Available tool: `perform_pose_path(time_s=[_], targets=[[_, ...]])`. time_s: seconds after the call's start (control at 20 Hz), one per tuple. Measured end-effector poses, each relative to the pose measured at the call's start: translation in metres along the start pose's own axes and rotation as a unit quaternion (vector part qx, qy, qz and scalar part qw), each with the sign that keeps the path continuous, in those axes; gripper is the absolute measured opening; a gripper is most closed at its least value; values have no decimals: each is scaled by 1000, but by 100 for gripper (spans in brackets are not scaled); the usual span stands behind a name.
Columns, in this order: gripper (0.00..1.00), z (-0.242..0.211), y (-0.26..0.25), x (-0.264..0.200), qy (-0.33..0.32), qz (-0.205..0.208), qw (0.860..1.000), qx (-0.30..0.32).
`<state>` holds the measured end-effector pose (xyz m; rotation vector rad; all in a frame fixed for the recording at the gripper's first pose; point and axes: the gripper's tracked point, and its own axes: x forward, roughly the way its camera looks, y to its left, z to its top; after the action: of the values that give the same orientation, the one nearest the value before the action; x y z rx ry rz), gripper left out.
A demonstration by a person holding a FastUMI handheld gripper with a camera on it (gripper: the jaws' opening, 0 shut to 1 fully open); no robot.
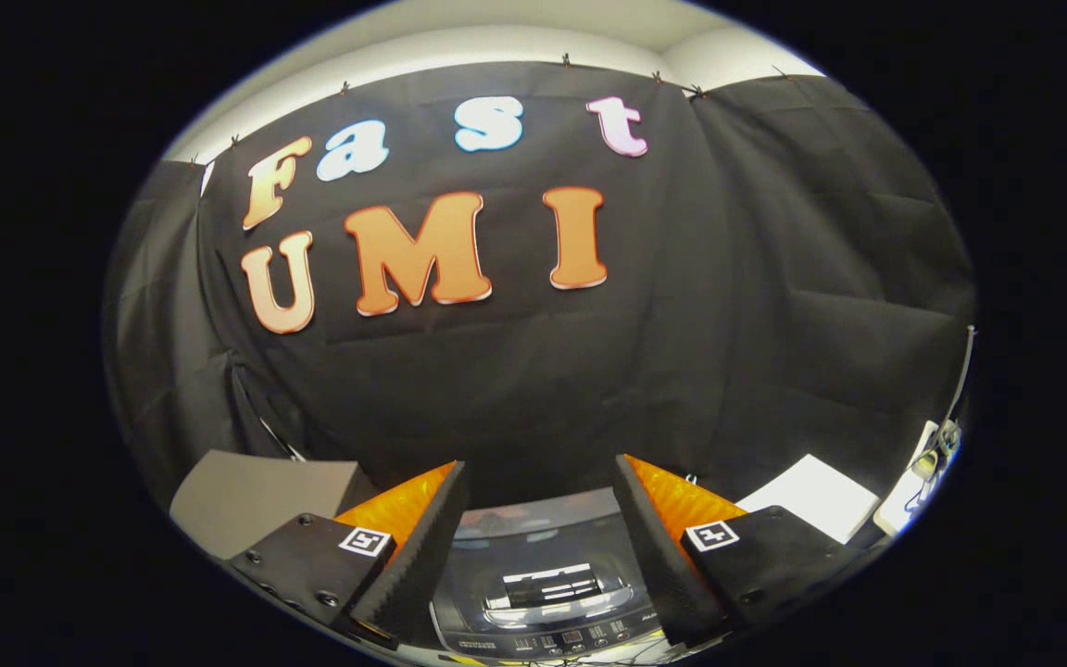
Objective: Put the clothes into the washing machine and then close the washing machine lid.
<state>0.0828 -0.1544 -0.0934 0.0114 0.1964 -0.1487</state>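
Gripper: the gripper (pixel 541 547) is held high and level, its two fingers spread wide apart with nothing between them.
Washing machine: a top-loading washing machine (pixel 543 593) stands below and just ahead of the fingers, seen in the gap between them, its control panel (pixel 557 639) nearest the tool.
Lid: the lid (pixel 547 579) appears to lie flat and down over the tub; its glossy top reflects the room lights.
Clothes: none can be made out around the machine; whether any lie under the lid cannot be told.
Surroundings: a grey board (pixel 256 500) sits beyond the left finger, a white box (pixel 816 496) beyond the right.
Step in hand, judged: a down lid and an empty tool fit two stages alike, either loading yet to come or clothes inside with the lid shut again.
Next move: these views do not settle it.
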Motion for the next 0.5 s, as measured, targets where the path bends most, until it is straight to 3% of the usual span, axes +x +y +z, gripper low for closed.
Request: perform_pose_path(time_s=[0.15,0.5], targets=[[100,48,-1,-18,-30,-4,1000,-1],[99,109,-1,-49,-63,-21,998,-13]])
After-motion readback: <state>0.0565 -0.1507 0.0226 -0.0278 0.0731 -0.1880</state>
